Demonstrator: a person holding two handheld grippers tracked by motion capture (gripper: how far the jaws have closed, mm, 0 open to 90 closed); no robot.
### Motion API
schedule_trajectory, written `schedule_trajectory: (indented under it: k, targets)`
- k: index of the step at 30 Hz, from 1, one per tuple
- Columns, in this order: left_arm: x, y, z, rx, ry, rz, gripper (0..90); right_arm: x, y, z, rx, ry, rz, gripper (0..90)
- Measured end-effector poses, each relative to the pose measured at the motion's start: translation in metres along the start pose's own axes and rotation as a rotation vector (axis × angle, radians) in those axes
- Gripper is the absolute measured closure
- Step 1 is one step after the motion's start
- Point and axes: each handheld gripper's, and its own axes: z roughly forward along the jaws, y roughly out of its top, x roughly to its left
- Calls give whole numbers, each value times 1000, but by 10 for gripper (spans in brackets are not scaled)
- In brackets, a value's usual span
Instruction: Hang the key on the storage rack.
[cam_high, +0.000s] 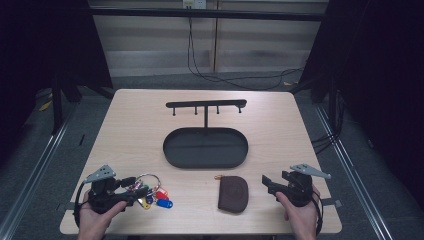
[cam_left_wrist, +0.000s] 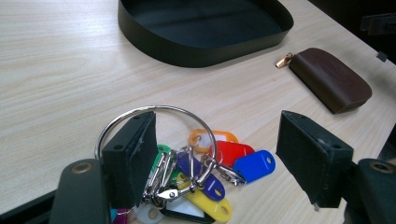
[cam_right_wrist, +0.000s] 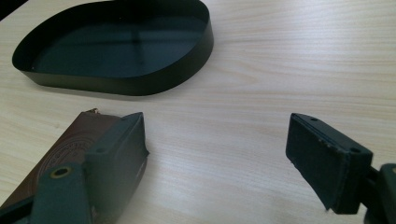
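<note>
Nearest me on the desk (cam_high: 135, 120), my left gripper (cam_left_wrist: 219, 154) holds its jaws wide around a key ring (cam_left_wrist: 159, 114) with coloured tags (cam_left_wrist: 254, 164). My right gripper (cam_right_wrist: 217, 154), jaws also wide, sits just beside the brown pouch (cam_high: 233, 194). Farther off lies the black oval tray (cam_high: 172, 150), its hook rack (cam_high: 206, 104) standing behind.

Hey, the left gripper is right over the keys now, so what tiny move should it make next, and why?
Probably close the left gripper on the metal ring. Its jaws stand open, with the bunch of coloured key tags lying on the table between them and the ring beside one jaw. Nothing is gripped yet, so lifting now would leave the keys behind.
</note>
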Motion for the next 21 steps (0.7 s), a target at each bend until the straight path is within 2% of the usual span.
schedule_trajectory:
  k: [8, 12, 19, 21]
  targets:
    - [0, 0, -1, 2, -3, 2, 284, 1, 3, 1, 37, 31, -1, 206]
    - [0, 0, 0, 8, 1, 8, 284, 0, 5, -2, 58, 69, 17, 203]
    - [-2, 0, 0, 5, -3, 13, 284, -2, 12, -5, 44, 83, 24, 203]
    - [-2, 0, 0, 9, 0, 17, 284, 1, 18, -8, 42, 104, 26, 199]
